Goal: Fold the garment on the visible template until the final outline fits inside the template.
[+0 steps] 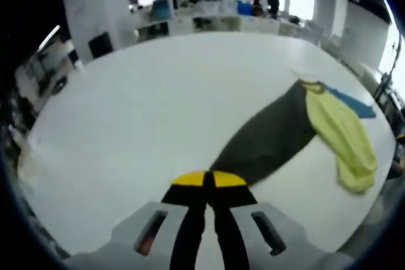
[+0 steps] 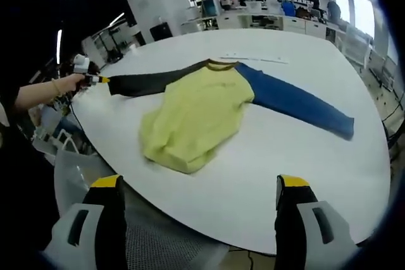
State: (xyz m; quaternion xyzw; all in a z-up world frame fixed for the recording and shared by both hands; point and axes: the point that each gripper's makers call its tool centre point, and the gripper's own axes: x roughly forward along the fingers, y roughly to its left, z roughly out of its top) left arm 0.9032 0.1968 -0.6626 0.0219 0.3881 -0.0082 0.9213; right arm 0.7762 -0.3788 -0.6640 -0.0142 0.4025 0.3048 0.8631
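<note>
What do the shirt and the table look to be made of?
Shirt: soft knit fabric, likely cotton jersey, matte; it rumples and folds limply at the hem. Its dark sleeve and blue sleeve look the same cloth. Table: hard, smooth white top, probably laminate; faint sheen, no grain.

Garment [image 2: 196, 115] on table [image 2: 253, 175] — sleeves outspread
</note>
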